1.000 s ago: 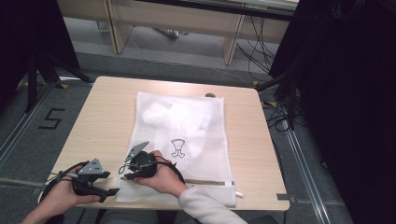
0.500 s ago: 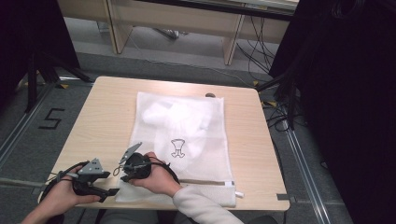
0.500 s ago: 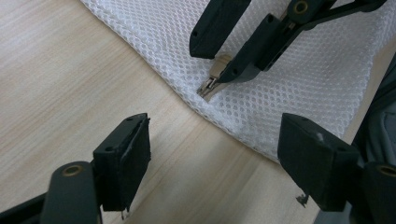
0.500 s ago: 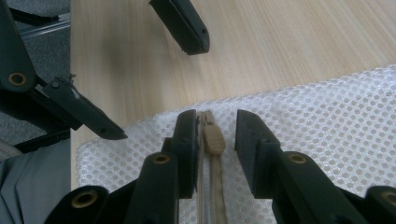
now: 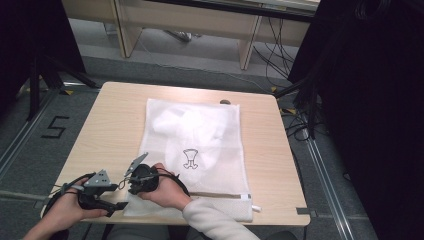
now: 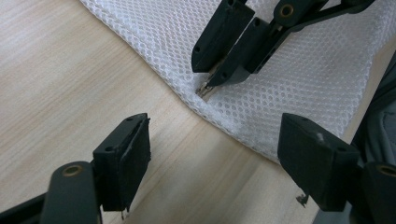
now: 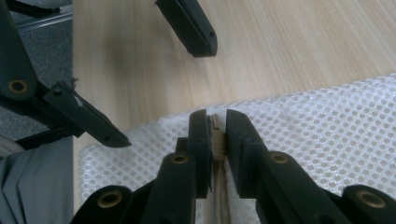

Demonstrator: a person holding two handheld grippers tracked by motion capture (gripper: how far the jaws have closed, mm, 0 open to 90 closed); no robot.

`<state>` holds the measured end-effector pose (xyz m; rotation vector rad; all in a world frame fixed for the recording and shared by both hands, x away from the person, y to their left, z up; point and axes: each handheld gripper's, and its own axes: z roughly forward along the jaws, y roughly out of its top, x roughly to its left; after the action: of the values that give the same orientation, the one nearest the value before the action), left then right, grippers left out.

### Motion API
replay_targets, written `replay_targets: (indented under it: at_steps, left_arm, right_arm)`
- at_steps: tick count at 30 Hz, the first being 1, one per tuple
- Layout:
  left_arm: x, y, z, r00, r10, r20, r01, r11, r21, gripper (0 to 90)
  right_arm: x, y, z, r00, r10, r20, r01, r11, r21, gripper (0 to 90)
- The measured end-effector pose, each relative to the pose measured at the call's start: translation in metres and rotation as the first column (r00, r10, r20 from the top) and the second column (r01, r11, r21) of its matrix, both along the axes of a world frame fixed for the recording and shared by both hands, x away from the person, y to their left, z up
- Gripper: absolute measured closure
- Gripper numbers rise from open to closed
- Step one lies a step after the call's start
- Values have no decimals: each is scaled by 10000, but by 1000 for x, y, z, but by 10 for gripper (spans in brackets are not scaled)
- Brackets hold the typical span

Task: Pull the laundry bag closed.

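Right tool (image 7: 217, 128) has just been closing and now pinches the beige zipper pull (image 7: 216, 135) at the near left corner of the white mesh laundry bag (image 5: 192, 145), which lies flat on the light wooden desk (image 5: 115, 120). Left tool (image 6: 215, 158) hovers just left of that corner with its jaws apart, holding nothing.

A white mesh laundry bag (image 5: 192, 147) is lying flat on the table — its beige zipper pull (image 7: 216, 128) sitting at the near-left corner.
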<state>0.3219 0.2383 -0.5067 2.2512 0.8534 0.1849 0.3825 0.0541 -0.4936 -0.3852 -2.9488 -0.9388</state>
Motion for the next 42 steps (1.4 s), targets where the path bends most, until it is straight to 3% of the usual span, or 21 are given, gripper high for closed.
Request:
replay_targets:
  at_steps: [2, 7, 15, 19, 21, 23, 26, 28, 30, 32, 33, 37, 42]
  left_arm:
    - [1, 1, 0, 10000, 2, 36, -2, 9999, 111, 250]
    - [-1, 0, 0, 9999, 101, -106, -102, 9999, -31, 251]
    - [0, 0, 0, 10000, 39, -15, -39, 10000, 67, 253]
    - [2, 1, 1, 9999, 105, 5, -105, 9998, -177, 271]
    - [1, -2, 1, 9989, 424, -215, -438, 9967, -680, 288]
    - [2, -4, 1, 9986, 410, -345, -441, 9946, -944, 304]
    - [3, -6, 0, 9959, 592, -684, -666, 9915, -1115, 349]
    - [4, -10, 0, 9921, 708, -1032, -838, 9882, -1284, 373]
    - [4, -14, -1, 9872, 931, -1298, -1139, 9801, -1626, 397]
    - [7, -15, -2, 9852, 845, -1489, -1085, 9809, -1613, 429]
    - [8, -16, -3, 9838, 749, -1631, -1047, 9776, -1828, 455]
    - [10, -19, -3, 9792, 770, -1877, -1158, 9718, -2054, 588]
    - [11, -20, -2, 9784, 904, -1858, -1304, 9678, -2154, 756]
  right_arm:
    - [1, 1, 1, 9998, 165, 143, -165, 9999, 21, 816]
    - [1, 1, 2, 9999, 90, 77, -90, 10000, -1, 816]
    - [0, 0, 4, 10000, 20, -14, -20, 10000, 12, 818]
    - [0, -1, 10, 10000, 27, 21, -27, 10000, 7, 819]
    - [1, -1, 15, 9999, 14, 99, -14, 10000, 25, 819]
    - [0, -2, 19, 10000, -6, 26, 6, 10000, 94, 819]
    - [1, -3, 25, 9996, 111, 260, -114, 9999, 104, 819]
    - [0, -4, 28, 10000, 10, 74, -11, 9999, 171, 819]
    - [0, -5, 32, 9997, 12, 235, -15, 9999, 111, 820]
    - [0, -5, 34, 9998, 12, 185, -16, 9997, 229, 820]
    - [-1, -5, 35, 9998, 59, 214, -63, 9998, 196, 820]
    - [-1, -6, 38, 9995, 195, 262, -200, 9996, 187, 820]
    - [-2, -10, 38, 9997, 88, 210, -90, 9999, 96, 820]
